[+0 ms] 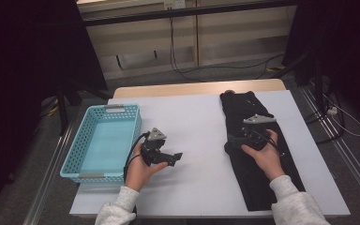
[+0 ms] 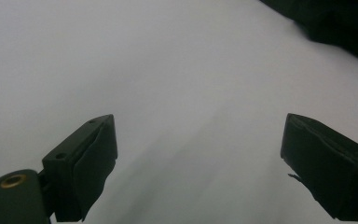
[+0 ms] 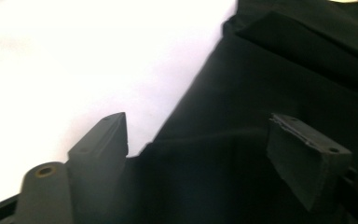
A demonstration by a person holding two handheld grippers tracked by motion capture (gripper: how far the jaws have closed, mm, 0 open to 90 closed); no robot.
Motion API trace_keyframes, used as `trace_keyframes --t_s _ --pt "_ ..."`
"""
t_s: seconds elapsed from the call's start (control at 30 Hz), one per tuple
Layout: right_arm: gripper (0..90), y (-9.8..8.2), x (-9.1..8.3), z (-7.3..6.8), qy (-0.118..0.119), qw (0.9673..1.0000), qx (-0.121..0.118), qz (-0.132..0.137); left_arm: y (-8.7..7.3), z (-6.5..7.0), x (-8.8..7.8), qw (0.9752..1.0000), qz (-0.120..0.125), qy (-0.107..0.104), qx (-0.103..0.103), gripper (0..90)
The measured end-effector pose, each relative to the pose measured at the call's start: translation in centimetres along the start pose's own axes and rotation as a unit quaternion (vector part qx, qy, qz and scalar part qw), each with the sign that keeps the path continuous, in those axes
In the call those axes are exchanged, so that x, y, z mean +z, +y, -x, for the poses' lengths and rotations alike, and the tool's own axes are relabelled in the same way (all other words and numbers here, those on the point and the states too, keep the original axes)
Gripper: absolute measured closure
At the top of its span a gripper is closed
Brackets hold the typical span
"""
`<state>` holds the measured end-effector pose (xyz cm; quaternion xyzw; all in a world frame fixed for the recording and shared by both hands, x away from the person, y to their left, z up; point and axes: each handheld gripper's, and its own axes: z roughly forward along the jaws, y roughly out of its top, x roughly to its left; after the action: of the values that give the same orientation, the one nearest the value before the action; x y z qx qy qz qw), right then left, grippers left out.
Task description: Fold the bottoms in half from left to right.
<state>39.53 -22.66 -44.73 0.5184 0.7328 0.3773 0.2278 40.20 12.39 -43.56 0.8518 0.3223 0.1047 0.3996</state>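
Observation:
A long black folded garment [image 1: 258, 180] lies lengthwise on the right half of the white sheet [image 1: 197, 122]. My right gripper [image 1: 232, 140] hovers low over the garment's left edge, about midway along it. In the right gripper view its jaws [image 3: 198, 135] stand wide apart, with the black cloth [image 3: 261, 84] beneath them and its edge running by the left jaw; the pads press on nothing. My left gripper [image 1: 177, 157] is held just right of the basket, pointing right over bare sheet. Its jaws [image 2: 198, 140] are open and empty, with the garment [image 2: 335, 23] far off.
A light blue plastic basket [image 1: 70, 154] stands at the left edge of the table, with nothing in it. The wooden table edge [image 1: 192, 89] shows beyond the sheet. Cables run over the floor behind and to the right.

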Motion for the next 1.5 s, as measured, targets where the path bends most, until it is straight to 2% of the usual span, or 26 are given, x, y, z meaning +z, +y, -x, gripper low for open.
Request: trace_keyframes --t_s 0.07,0.2,0.33,0.43,0.7,0.8,0.87,0.97,1.07,1.27,1.4,1.47,1.5 --pt "20.5 0.3 0.4 -0.3 0.000 0.9999 -0.013 -0.001 0.0 0.2 0.0 1.0000 -0.001 -0.001 -0.002 10.7" --pt "22.2 0.8 1.5 -0.9 -0.005 0.9997 -0.023 -0.005 -0.1 0.4 0.1 1.0000 0.001 -0.004 -0.001 10.7" --pt "25.5 0.5 2.8 -1.4 -0.009 0.9990 -0.032 -0.029 -0.2 0.2 -0.2 1.0000 0.002 0.001 -0.005 10.7" --pt "24.0 0.1 3.3 -1.4 -0.017 0.9983 -0.034 -0.044 -0.3 0.1 -0.3 1.0000 0.004 0.004 -0.007 10.7" --pt "44.9 -0.1 2.7 -0.9 -0.031 0.9981 -0.025 -0.046 -0.3 0.2 -0.3 1.0000 -0.001 0.003 -0.001 10.8" --pt "48.1 -0.1 2.7 -0.8 -0.038 0.9981 -0.020 -0.046 -0.3 0.2 -0.4 1.0000 0.000 0.004 -0.004 10.8" --pt "54.2 -0.1 2.7 -0.9 -0.036 0.9982 -0.018 -0.044 -0.3 0.1 -0.4 1.0000 0.002 0.003 -0.003 10.7" --pt "68.9 -0.1 2.6 -0.7 -0.036 0.9985 -0.013 -0.040 -0.4 0.1 -0.5 1.0000 0.002 0.005 -0.005 10.8" --pt "79.2 -0.2 2.6 -0.1 -0.037 0.9988 0.003 -0.032 -0.4 0.0 -0.6 1.0000 0.003 0.006 -0.004 10.8" --pt "83.6 -0.2 2.5 0.3 -0.028 0.9991 0.007 -0.031 -0.4 0.0 -0.8 0.9999 0.006 0.008 -0.005 10.8" --pt "85.1 -0.1 2.4 0.2 -0.007 0.9993 0.012 -0.034 -0.4 0.0 -0.9 0.9999 0.005 0.009 -0.003 10.8" --pt "85.4 0.0 2.4 -0.3 -0.011 0.9991 -0.015 -0.039 -0.4 0.0 -0.9 0.9999 0.005 0.008 -0.004 10.8" --pt "85.4 0.0 2.4 -0.4 -0.011 0.9990 -0.019 -0.040 -0.4 0.0 -0.9 0.9999 0.005 0.008 -0.005 10.8"
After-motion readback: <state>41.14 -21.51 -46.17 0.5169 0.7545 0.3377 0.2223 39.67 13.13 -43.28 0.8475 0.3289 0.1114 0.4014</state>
